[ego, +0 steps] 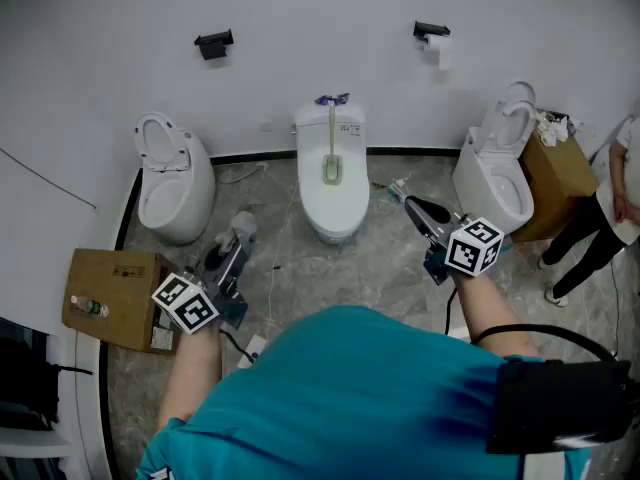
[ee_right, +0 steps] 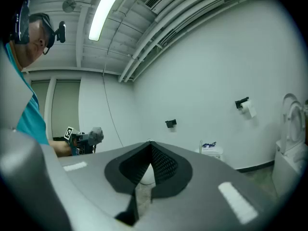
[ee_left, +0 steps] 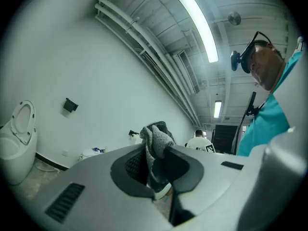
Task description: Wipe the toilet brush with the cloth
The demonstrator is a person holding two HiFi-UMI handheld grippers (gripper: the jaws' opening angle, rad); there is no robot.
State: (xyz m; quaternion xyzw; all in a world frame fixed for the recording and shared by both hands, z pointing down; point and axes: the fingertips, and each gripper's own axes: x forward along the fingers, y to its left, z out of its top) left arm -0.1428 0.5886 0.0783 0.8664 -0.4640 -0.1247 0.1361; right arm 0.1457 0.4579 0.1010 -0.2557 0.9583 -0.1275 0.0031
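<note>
The toilet brush (ego: 331, 156) lies along the closed lid of the middle toilet (ego: 345, 213), its head toward me. My left gripper (ego: 234, 246) is low at the left, over the floor between the left and middle toilets. It is shut on a grey cloth (ego: 243, 224), which bunches up out of the jaws (ee_left: 155, 137). My right gripper (ego: 412, 206) hovers to the right of the middle toilet's bowl. It is shut with nothing in it (ee_right: 149, 144). The right gripper view also catches the left gripper (ee_right: 83, 138) with the cloth (ee_right: 96, 133).
A left toilet (ego: 170, 183) with raised lid and a right toilet (ego: 497, 173) flank the middle one. Cardboard boxes stand at the left (ego: 112, 293) and right (ego: 556, 183). A person (ego: 608, 218) stands at the far right. Cables trail on the floor.
</note>
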